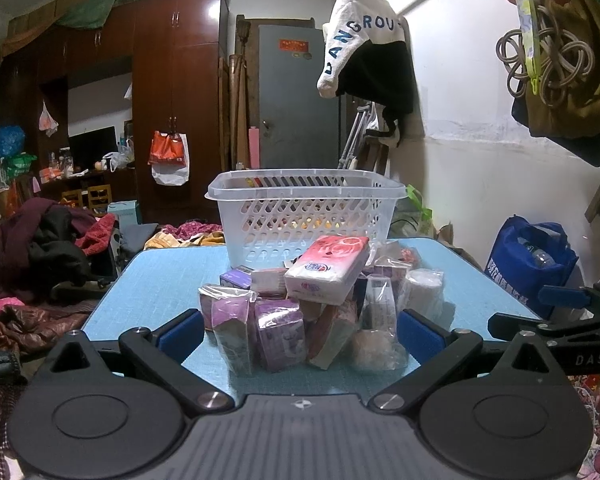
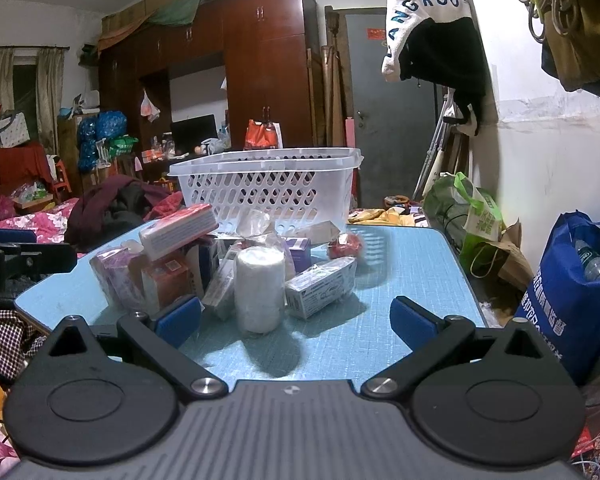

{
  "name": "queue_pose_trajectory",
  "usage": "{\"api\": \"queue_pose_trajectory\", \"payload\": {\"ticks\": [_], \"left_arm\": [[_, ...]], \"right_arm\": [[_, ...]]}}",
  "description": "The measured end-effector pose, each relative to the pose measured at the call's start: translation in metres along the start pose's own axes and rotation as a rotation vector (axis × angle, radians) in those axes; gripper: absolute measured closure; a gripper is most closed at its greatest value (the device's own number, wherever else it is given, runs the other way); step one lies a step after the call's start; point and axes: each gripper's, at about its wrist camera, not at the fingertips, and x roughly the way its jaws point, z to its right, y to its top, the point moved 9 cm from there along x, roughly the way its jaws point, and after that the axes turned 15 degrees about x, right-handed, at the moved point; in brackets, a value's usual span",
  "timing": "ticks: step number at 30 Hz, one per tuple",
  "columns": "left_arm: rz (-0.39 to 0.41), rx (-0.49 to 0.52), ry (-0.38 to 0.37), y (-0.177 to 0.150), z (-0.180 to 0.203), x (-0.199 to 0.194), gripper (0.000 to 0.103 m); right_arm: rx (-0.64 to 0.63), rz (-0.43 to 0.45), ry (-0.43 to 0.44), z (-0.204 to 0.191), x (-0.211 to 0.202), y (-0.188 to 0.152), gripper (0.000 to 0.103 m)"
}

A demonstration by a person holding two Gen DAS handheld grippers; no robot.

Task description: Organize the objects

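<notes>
I hold both grippers low at the near edge of the blue table (image 1: 164, 276), each spread wide and empty, because nothing is picked yet. My left gripper (image 1: 300, 332) faces the heap of wrapped packets (image 1: 276, 324) head-on; my right gripper (image 2: 296, 320) looks at the white roll (image 2: 259, 290) standing upright, just beside a small printed box (image 2: 320, 286). The white lattice basket (image 1: 306, 216) stands behind the heap, probably the place for everything. A pink tissue pack (image 1: 328, 270) lies tilted on top of the pile, so I judge it the easiest first take. Most labels are blurred by plastic wrap, the lower packets are hidden under others, and the basket's contents show only as coloured specks through its holes.
</notes>
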Motion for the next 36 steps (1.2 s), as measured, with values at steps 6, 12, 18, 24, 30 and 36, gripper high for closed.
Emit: {"api": "queue_pose_trajectory", "payload": {"ticks": [6,12,18,24,30,36], "left_arm": [[-0.005,-0.001,0.005,-0.0003,0.0002,0.0000,0.000],[-0.005,0.001,0.005,-0.0007,0.0004,-0.0004,0.000],[-0.008,0.017,-0.002,-0.0009,0.0031,-0.0010,0.000],[-0.011,0.007,-0.006,-0.0014,0.0015,-0.0004,0.000],[-0.031,0.018,0.003,-0.0034,0.0029,0.0031,0.000],[0.022,0.027,0.027,0.0025,0.0012,-0.0023,0.000]], "right_arm": [[-0.001,-0.001,0.000,0.0002,-0.0002,-0.0003,0.000],[-0.003,-0.001,-0.001,-0.0002,-0.0003,-0.0003,0.000],[-0.003,-0.003,-0.003,0.0004,-0.0009,-0.0008,0.000],[-0.005,-0.007,-0.005,0.0038,-0.0017,-0.0020,0.000],[-0.008,-0.008,-0.006,0.0051,-0.0021,-0.0018,0.000],[-0.007,-0.006,-0.008,0.0050,-0.0020,-0.0019,0.000]]}}
